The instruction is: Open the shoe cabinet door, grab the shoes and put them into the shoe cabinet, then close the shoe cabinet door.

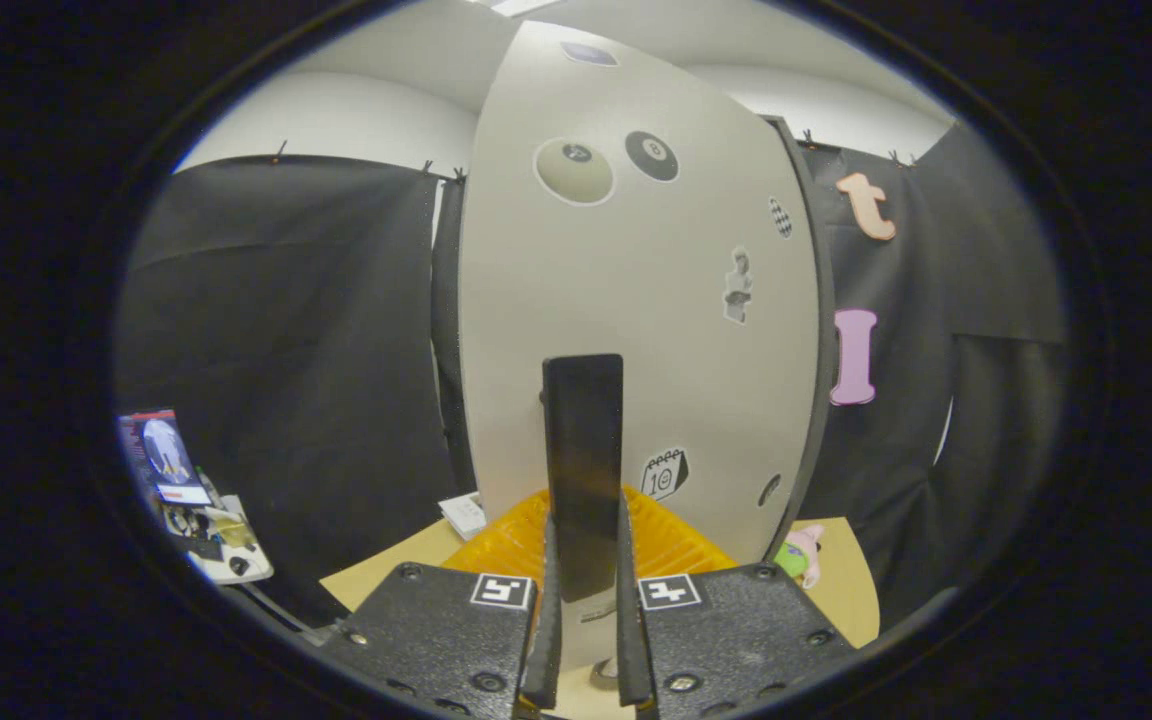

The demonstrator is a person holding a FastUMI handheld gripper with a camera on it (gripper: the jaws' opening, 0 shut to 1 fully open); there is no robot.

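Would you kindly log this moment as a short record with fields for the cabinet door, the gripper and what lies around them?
door: pale cabinet door with stickers, standing upright just ahead of the fingers
handle: dark vertical handle on the door, its lower end between the fingers
hand-held gripper: fingers close on either side of the handle; firm contact cannot be told
mat: orange mat at the door's foot
table: tan table
toy: small pink and green toy right of the door

Even overhead light, strong fisheye bending, edges soft.
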